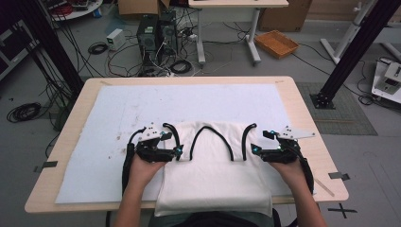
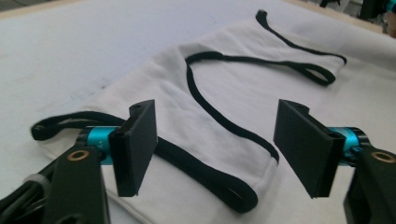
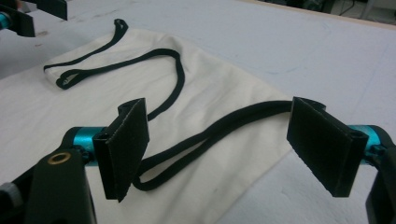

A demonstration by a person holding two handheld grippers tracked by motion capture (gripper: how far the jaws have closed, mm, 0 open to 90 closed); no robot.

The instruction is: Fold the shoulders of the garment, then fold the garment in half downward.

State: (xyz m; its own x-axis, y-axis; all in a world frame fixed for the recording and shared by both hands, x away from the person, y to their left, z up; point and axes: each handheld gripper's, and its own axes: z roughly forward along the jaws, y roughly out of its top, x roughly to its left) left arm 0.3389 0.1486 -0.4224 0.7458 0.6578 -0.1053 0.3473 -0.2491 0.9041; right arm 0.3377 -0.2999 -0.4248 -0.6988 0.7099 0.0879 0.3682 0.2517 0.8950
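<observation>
A white cloth bag (image 1: 213,177) lies folded at the near middle of the table, its black straps (image 1: 210,137) curving over its far end. My left gripper (image 1: 178,152) rests at the bag's left edge and my right gripper (image 1: 255,150) at its right edge, tips facing each other. In the left gripper view the left gripper (image 2: 219,140) stands open above the bag (image 2: 233,93), a strap loop (image 2: 205,179) lying under the gap. In the right gripper view the right gripper (image 3: 229,149) is open over another strap loop (image 3: 219,130) on the bag (image 3: 210,84). Neither holds anything.
A white mat (image 1: 118,109) covers most of the wooden table (image 1: 66,137). Behind the table on the floor stand computer towers (image 1: 156,33), tangled cables and an orange tray (image 1: 276,42). A black frame post (image 1: 352,52) rises at the right.
</observation>
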